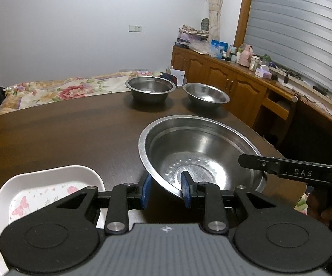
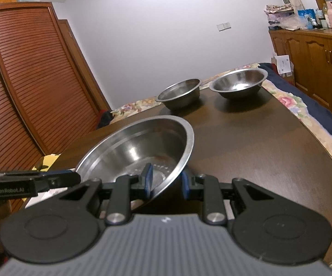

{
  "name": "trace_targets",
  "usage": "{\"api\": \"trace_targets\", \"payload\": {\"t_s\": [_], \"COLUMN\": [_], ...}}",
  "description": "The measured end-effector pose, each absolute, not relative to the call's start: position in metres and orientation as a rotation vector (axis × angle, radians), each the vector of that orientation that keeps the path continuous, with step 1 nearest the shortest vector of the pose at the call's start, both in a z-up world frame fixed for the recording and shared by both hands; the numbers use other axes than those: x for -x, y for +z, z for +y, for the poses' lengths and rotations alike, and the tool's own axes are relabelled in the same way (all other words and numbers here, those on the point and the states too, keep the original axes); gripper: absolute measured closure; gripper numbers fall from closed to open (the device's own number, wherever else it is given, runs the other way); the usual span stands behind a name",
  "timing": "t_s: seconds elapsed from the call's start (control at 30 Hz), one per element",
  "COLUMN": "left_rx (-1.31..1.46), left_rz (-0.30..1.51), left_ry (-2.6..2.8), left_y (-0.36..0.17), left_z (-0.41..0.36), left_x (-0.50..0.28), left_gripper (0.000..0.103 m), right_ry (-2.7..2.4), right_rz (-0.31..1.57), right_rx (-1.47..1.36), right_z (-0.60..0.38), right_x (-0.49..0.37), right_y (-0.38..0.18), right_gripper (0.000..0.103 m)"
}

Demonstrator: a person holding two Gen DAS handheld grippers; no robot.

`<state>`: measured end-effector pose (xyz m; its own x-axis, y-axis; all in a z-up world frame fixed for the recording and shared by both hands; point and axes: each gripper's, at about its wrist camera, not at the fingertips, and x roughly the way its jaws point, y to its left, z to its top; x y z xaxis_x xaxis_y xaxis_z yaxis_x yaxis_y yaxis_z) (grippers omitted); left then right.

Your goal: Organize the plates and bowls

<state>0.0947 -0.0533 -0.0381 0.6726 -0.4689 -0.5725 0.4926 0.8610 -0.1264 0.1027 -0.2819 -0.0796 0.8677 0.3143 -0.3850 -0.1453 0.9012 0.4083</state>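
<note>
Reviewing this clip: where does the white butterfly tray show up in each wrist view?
Left wrist: white butterfly tray at lower left, partly behind the left gripper.
Right wrist: not identifiable in it.
Shared landmark: the large steel basin, gripped from both sides.

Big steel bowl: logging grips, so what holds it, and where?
Both grippers hold the large steel bowl by its rim: left gripper and right gripper on opposite sides.
</note>
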Motion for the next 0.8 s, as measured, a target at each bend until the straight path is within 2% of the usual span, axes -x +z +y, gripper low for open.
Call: {"api": "trace_targets", "payload": {"t_s": [0.8], "left_rx": [-0.058], "left_rz": [0.617], "left_ry": [-0.605], "left_y": [-0.035], "left_z": [-0.063], "left_x": [-0.083], "left_gripper": [0.076], "right_ry": [0.292], "right_rz": [0.476], "right_rx": [-0.387], "right_z": [-0.278], "right_x": [-0.087], "right_y": [-0.080], "right_gripper": [0.075]}}
